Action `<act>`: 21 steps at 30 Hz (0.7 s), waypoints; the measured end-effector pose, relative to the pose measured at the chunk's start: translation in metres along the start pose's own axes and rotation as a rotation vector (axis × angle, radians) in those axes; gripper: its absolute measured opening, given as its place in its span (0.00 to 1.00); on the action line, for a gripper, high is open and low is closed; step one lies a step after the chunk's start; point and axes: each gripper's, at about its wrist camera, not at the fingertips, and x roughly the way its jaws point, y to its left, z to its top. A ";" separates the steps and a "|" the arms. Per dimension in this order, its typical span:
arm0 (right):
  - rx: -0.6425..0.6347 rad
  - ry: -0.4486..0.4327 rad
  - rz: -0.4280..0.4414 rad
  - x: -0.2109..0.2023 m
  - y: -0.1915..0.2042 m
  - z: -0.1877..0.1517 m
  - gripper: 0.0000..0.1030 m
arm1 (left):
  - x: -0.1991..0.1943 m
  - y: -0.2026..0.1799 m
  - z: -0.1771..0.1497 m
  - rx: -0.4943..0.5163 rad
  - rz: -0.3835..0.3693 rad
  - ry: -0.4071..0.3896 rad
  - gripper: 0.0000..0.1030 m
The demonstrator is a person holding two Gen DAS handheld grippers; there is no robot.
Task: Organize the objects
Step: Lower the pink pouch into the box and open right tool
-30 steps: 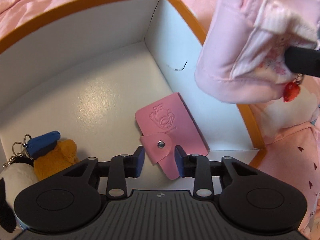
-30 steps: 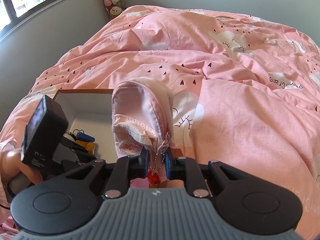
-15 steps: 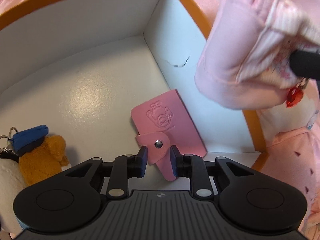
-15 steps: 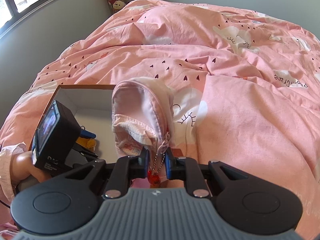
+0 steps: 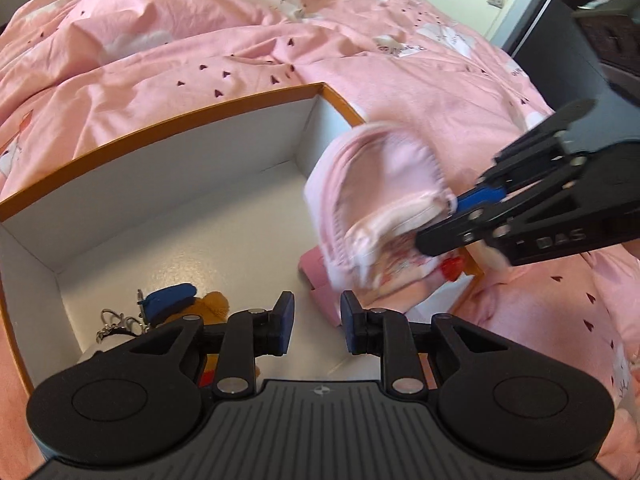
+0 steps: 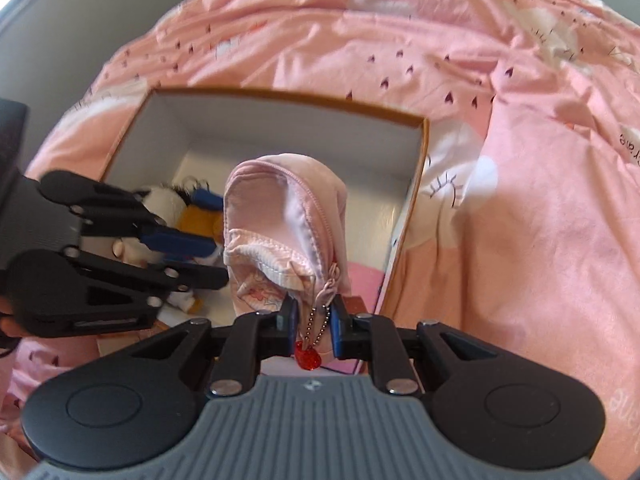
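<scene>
An orange-rimmed white box (image 5: 200,160) lies on the bed. My right gripper (image 6: 314,314) is shut on a pale pink zip pouch (image 6: 280,224) with a red charm (image 6: 307,358), holding it over the box's right side; the pouch also shows in the left wrist view (image 5: 376,200). A pink card wallet (image 5: 316,276) lies on the box floor, partly hidden under the pouch. A plush keychain bundle (image 5: 176,304) sits at the box's near left. My left gripper (image 5: 316,322) is open and empty above the box's near edge, apart from the wallet.
A rumpled pink duvet (image 6: 520,160) surrounds the box (image 6: 420,184). A door and dark furniture (image 5: 592,20) stand at the far right. The right gripper (image 5: 452,220) reaches in from the right in the left wrist view.
My left gripper has let go of the wallet, opened and pulled back and up. My right gripper has carried the pouch left, over the box.
</scene>
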 end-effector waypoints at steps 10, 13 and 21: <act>-0.028 0.221 -0.036 0.045 0.002 0.009 0.19 | 0.036 0.009 -0.004 -0.073 -0.074 0.086 0.37; -0.036 0.256 -0.060 0.052 0.003 0.012 0.23 | 0.049 0.008 -0.003 -0.081 -0.057 0.112 0.37; -0.094 0.223 -0.076 0.039 0.013 0.011 0.44 | 0.064 0.019 0.004 -0.167 -0.078 0.130 0.36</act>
